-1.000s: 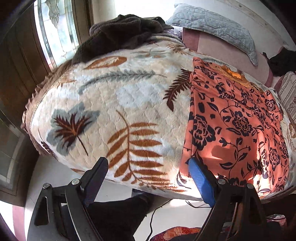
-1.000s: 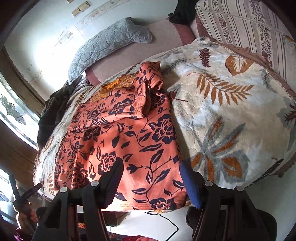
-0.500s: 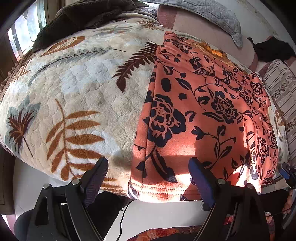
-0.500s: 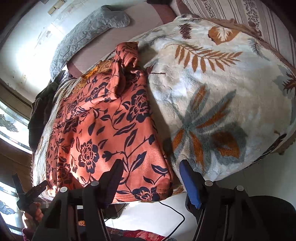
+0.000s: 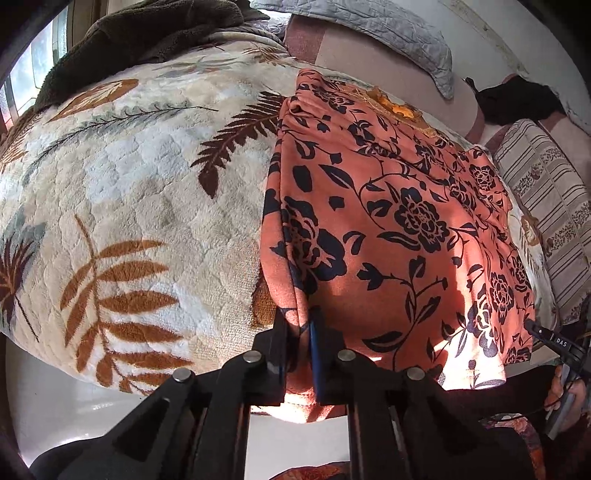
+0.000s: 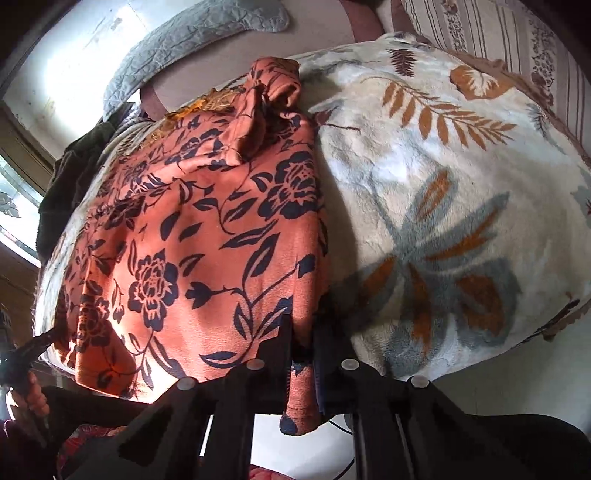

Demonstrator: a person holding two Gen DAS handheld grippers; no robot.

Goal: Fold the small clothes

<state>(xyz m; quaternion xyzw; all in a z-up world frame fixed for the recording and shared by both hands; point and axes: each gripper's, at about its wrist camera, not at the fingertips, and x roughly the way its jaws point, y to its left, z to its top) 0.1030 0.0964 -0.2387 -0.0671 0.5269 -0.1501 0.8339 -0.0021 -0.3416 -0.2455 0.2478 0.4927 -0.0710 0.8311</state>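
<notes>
bed: a plush cream blanket (image 5: pixel 140 206) printed with rust and grey leaves covers it; a grey quilted pillow (image 5: pixel 373 33) lies at the far end, and a dark brown throw (image 5: pixel 147 33) is heaped at the far left corner.
garment: an orange cloth with dark navy flowers (image 5: pixel 399 229) lies spread on the blanket, its near hem hanging over the bed's near edge; in the right wrist view its far end is bunched into a loose knot-like fold (image 6: pixel 266 107).
left gripper (image 5: pixel 298 332): clenched on the garment's near left corner, the cloth pinched between the black finger and the blue-padded finger, almost no gap between them.
right gripper (image 6: pixel 303 343): clenched on the garment's near right corner, a strip of hem squeezed between the fingers and dangling below them.
beside the bed: a striped cushion (image 5: pixel 546 206) sits at the right edge.
</notes>
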